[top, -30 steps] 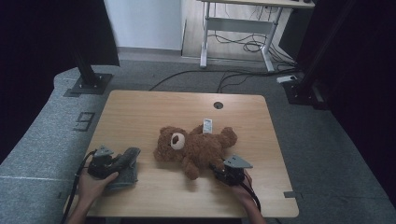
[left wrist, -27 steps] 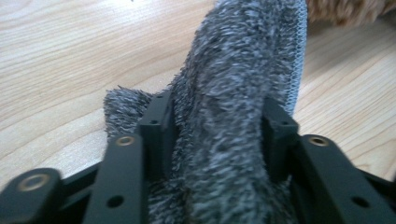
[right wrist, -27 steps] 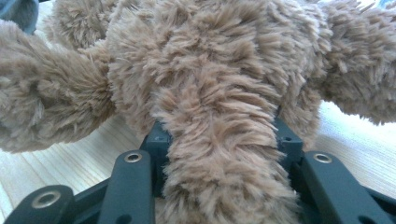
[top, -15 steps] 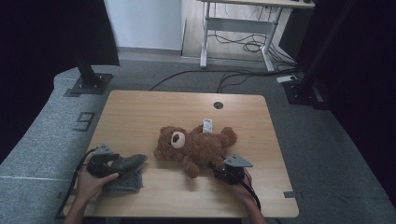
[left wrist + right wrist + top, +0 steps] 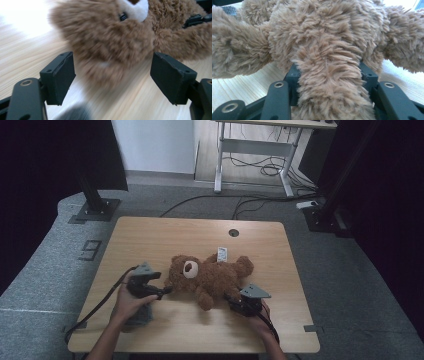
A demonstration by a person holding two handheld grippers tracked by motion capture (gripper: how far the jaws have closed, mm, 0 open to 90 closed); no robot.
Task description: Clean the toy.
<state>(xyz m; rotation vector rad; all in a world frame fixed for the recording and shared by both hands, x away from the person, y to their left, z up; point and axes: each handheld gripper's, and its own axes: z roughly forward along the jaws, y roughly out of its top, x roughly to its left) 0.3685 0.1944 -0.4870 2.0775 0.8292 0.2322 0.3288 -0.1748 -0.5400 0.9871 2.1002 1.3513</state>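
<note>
Teddy bear (image 5: 210, 277) lies flat, roughly mid-worktop (image 5: 150, 237), head toward the left tool, white tag just beyond its body. Right tool (image 5: 235, 304) sits at the bear's near side and is pinching a plush limb (image 5: 329, 87): in the right gripper view the fur fills the gap and bulges past both jaws, which have just eased slightly wider without letting go. Left tool (image 5: 165, 291) is just beside the bear's head (image 5: 107, 45), jaws just opened and now spread wide, with the head ahead of the pads (image 5: 60, 75) and not yet between them; nothing gripped there. My read: one hold secured, second grasp on the head side still to make, then whatever lift or reposition follows. Bear not yet off the worktop. A grey cloth-like item (image 5: 140, 315) lies under the left hand (image 5: 127, 302), unclear what it is.
</note>
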